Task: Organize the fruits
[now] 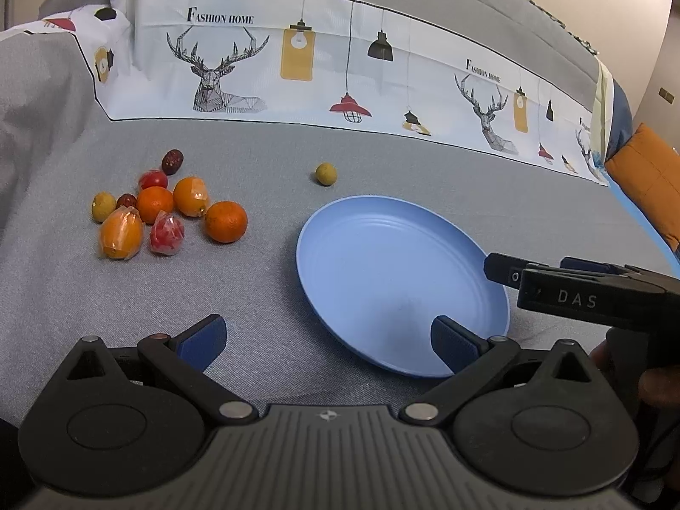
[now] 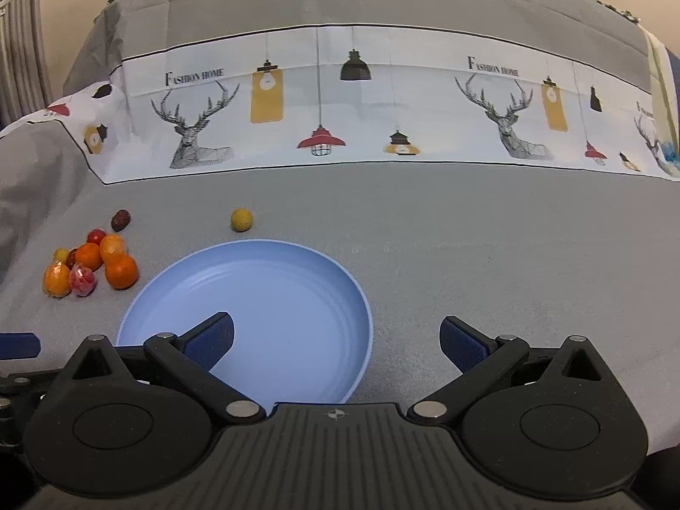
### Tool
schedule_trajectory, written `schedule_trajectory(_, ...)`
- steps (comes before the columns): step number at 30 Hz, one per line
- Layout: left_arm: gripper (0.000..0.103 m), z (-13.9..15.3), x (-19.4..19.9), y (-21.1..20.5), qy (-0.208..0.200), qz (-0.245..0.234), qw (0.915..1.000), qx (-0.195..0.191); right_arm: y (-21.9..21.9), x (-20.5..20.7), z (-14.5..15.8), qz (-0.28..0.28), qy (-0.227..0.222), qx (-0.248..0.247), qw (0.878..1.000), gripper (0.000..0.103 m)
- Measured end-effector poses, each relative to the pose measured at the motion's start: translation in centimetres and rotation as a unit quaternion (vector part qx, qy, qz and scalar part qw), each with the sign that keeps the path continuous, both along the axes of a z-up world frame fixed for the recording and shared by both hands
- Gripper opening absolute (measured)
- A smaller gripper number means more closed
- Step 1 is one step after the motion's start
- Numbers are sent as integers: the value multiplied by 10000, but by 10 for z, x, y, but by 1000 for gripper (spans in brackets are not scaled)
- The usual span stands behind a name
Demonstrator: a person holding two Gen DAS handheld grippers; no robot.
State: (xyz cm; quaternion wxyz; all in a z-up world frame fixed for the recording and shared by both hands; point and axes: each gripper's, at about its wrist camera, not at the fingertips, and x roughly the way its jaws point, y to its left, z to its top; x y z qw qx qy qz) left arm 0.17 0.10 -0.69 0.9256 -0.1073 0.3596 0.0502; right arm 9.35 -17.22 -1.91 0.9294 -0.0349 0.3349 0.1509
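Fruit pile (image 1: 170, 208): on the bed's grey cover, ten o'clock of the empty blue plate (image 1: 382, 255). Left gripper (image 1: 327, 342), fingers spread, empty, nearer. Right gripper (image 2: 338, 342), fingers spread, empty, over plate.

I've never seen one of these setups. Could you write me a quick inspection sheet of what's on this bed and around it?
Surface: grey fabric bedcover, smooth, with a white printed band of deer and lamps behind the work area.
Job's things: round light-blue plastic plate, nothing on it. Cluster of small fruits to its left on the cover: oranges, two film-wrapped orange ones, red and dark ones. One small yellow-green round fruit lies apart, beyond the plate.
Clutter: nothing seen.
Grippers: left gripper open, holding nothing; right gripper open, holding nothing, one blue-padded finger over the plate.
Cables: nothing seen.
Surroundings: orange cushion at right; cream wall.
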Motion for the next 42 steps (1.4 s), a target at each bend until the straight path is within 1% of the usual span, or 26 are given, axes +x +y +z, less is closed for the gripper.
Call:
schedule_trajectory(5, 102, 0, -1, -3, -61, 10, 9999, 148, -1, 5, -3, -196, 179, -131, 9996, 102)
schedule_trajectory(6, 102, 1, -1, -4, -96, 9, 9997, 230, -1, 5, -3, -180, 219, -117, 9995, 102)
schedule_trajectory(11, 102, 2, -1, -7, -145, -32, 9993, 344, 0, 6, -5, -39, 391, -68, 9992, 102)
schedule_trajectory(15, 102, 3, -1, -7, -157, -35, 9994, 309, 2, 5, -5, 77, 418, -76, 9991, 102)
schedule_trajectory(21, 102, 3, -1, -8, -125, -16, 9995, 274, 2, 6, -8, 80, 495, -121, 9987, 102)
schedule_trajectory(24, 102, 5, 0, -8, -97, -36, 9994, 316, 1, 7, -8, 85, 536, -108, 9985, 102)
schedule_trajectory(34, 102, 6, 1, -10, -164, -162, 9996, 161, 1, 8, -7, 139, 566, -47, 9983, 102)
schedule_trajectory(38, 102, 9, -3, -9, -337, -171, 9993, 80, 0, 8, -7, 131, 570, 11, 9983, 102)
schedule_trajectory(40, 102, 15, -3, -2, -317, -93, 9994, -78, -2, 9, -5, 113, 569, 71, 9983, 102)
schedule_trajectory(41, 102, 17, -4, 3, -227, -57, 9996, -156, -3, 9, -5, 98, 571, 122, 9982, 102)
schedule_trajectory(42, 102, 21, -4, 10, -239, -48, 9993, -291, -4, 9, -4, 75, 575, 175, 9982, 102)
